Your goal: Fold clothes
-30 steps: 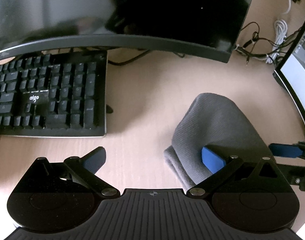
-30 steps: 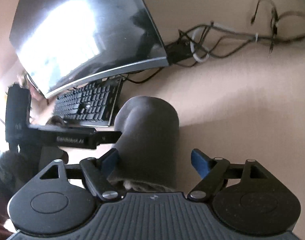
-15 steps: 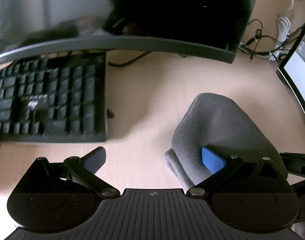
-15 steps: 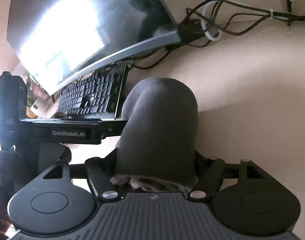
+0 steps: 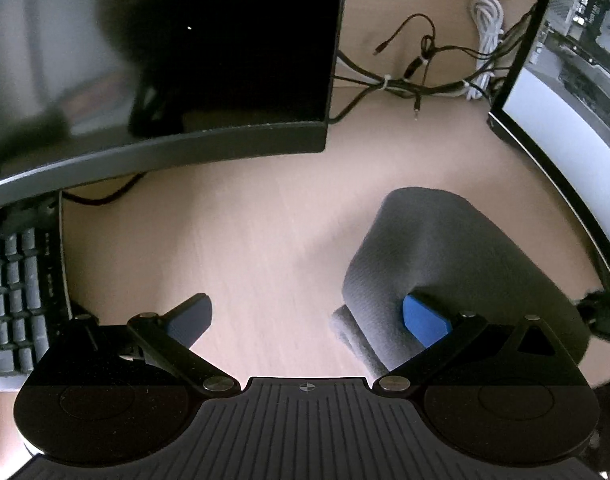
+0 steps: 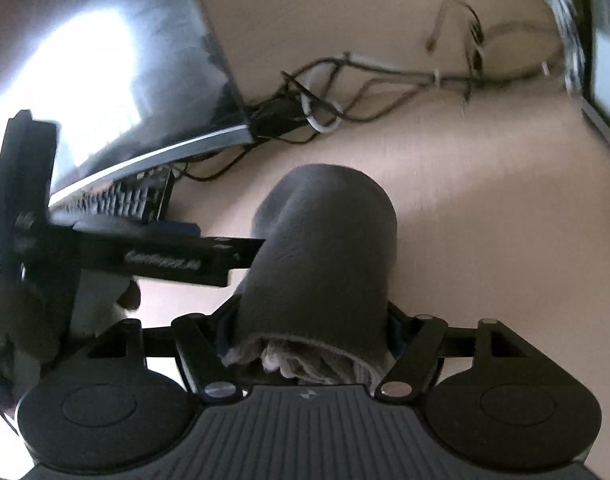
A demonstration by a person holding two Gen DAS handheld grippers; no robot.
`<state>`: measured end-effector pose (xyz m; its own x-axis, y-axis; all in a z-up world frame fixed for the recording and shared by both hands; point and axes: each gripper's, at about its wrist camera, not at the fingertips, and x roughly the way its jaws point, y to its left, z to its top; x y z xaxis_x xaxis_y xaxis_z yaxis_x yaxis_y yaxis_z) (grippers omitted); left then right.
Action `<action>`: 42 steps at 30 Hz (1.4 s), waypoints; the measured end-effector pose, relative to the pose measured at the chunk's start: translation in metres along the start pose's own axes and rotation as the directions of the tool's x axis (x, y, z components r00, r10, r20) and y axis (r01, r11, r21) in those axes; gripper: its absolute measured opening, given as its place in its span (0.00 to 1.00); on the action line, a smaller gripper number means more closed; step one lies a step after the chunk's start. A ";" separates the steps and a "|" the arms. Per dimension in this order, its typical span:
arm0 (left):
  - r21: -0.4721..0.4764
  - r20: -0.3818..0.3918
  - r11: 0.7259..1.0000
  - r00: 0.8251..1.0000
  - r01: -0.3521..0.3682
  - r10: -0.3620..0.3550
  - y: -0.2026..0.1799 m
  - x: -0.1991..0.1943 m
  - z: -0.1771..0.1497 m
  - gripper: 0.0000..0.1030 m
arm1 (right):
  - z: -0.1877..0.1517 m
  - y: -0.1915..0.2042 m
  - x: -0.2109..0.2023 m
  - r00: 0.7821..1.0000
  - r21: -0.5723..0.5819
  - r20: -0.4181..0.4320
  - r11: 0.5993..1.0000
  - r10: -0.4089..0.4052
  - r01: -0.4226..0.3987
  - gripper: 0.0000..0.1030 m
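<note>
The right gripper's fingers clasp the folded grey garment, their jaws easing apart; the left gripper's fingers stand wide, one pad against the garment on the counter near its back edge.

Left wrist: looks steeply down past its fingers, close to the desk.
Right wrist: same, lower.
Shared: gray cloth, monitor.

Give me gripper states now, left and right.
Left gripper: open, gripping nothing; one finger tucked under the cloth.
Right gripper: closed on the cloth, jaws starting to open.
</note>
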<state>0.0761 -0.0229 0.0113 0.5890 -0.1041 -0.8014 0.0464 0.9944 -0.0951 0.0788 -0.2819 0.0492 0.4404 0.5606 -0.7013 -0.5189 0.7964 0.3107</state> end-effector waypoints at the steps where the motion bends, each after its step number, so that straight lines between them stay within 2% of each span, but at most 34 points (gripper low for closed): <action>1: 0.004 0.005 1.000 1.000 -0.010 0.010 0.002 -0.001 0.000 1.00 | 0.002 0.004 -0.003 1.000 -0.023 0.008 1.000 0.007 -0.007 0.71; 3: 0.007 0.012 0.999 0.999 -0.051 0.051 0.010 -0.003 -0.003 1.00 | 0.006 0.009 -0.010 0.999 -0.059 0.027 0.998 0.024 -0.023 0.71; 4: 0.004 -0.001 0.995 0.995 -0.103 0.103 0.016 -0.001 -0.005 1.00 | 0.008 0.008 -0.014 0.999 -0.056 0.040 0.998 0.030 -0.028 0.71; 6: 0.007 -0.034 0.979 0.978 -0.206 0.206 0.028 0.005 -0.011 1.00 | 0.015 0.005 -0.020 0.997 -0.039 0.065 0.999 0.033 -0.030 0.67; 7: -0.002 -0.045 0.975 0.974 -0.222 0.222 0.033 0.008 -0.015 1.00 | 0.017 0.002 -0.022 0.997 -0.027 0.073 0.999 0.033 -0.031 0.64; 10: -0.085 -0.076 0.981 0.983 -0.176 0.170 0.050 0.007 -0.026 1.00 | 0.020 -0.003 -0.017 0.997 0.004 0.067 1.000 0.024 -0.024 0.59; 12: -0.141 -0.057 0.978 0.987 -0.154 0.147 0.058 -0.002 -0.025 1.00 | 0.017 0.000 -0.011 0.999 -0.002 0.052 1.000 0.008 -0.008 0.58; 15: -0.223 -0.014 0.967 0.992 -0.123 0.123 0.068 -0.022 -0.019 1.00 | 0.007 0.020 -0.007 0.999 -0.078 0.035 0.996 -0.035 0.037 0.58; 18: -0.285 0.033 0.958 0.999 -0.025 0.036 0.067 -0.040 -0.010 1.00 | -0.005 0.044 -0.002 0.994 -0.186 0.049 0.977 -0.098 0.105 0.59; 20: -0.263 0.043 0.965 0.999 0.010 0.001 0.054 -0.041 -0.004 1.00 | -0.015 0.059 0.002 0.989 -0.273 0.067 0.951 -0.131 0.145 0.60; 23: -0.171 0.027 0.985 0.999 -0.013 0.018 0.025 -0.030 -0.001 1.00 | -0.024 0.071 0.005 0.982 -0.367 0.093 0.911 -0.162 0.185 0.63; 24: -0.137 0.029 0.989 0.998 -0.046 0.050 0.017 -0.025 -0.001 1.00 | -0.025 0.069 0.005 0.982 -0.373 0.093 0.909 -0.163 0.186 0.64; 27: -0.101 0.010 0.992 0.997 -0.074 0.075 0.009 -0.015 0.000 1.00 | -0.021 0.035 -0.006 0.994 -0.276 0.052 0.955 -0.099 0.109 0.68; 29: -0.094 0.006 0.993 0.997 -0.076 0.077 0.009 -0.014 -0.003 1.00 | -0.016 0.008 -0.021 0.999 -0.200 0.034 0.979 -0.040 0.046 0.80; 34: -0.079 0.010 0.994 0.998 -0.069 0.070 0.009 -0.013 -0.001 1.00 | 0.000 -0.032 -0.055 0.996 -0.104 0.090 0.995 -0.004 0.013 0.81; 36: -0.077 0.008 0.995 0.998 -0.065 0.065 0.010 -0.012 0.001 1.00 | 0.011 -0.039 -0.063 0.992 -0.066 0.130 0.998 -0.003 0.011 0.65; 37: -0.076 0.007 0.995 0.998 -0.063 0.063 0.010 -0.011 0.001 1.00 | 0.015 -0.040 -0.064 0.990 -0.050 0.144 0.999 0.001 0.007 0.44; 38: -0.075 0.005 0.995 0.998 -0.062 0.062 0.010 -0.010 0.002 1.00 | 0.019 -0.040 -0.065 0.988 -0.032 0.155 0.999 0.006 -0.001 0.35; 40: -0.072 0.004 0.996 0.998 -0.059 0.059 0.010 -0.008 0.003 1.00 | 0.026 -0.039 -0.059 0.988 -0.007 0.154 1.000 0.018 -0.017 0.34; 42: -0.066 0.005 0.996 0.998 -0.059 0.059 0.010 -0.007 0.004 1.00 | 0.032 -0.034 -0.038 0.995 -0.005 0.096 0.999 0.034 -0.034 0.33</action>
<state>0.0755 -0.0120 0.0182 0.5952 -0.0450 -0.8023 -0.0419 0.9953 -0.0869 0.1029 -0.3235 0.0855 0.4908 0.6069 -0.6251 -0.5372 0.7757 0.3313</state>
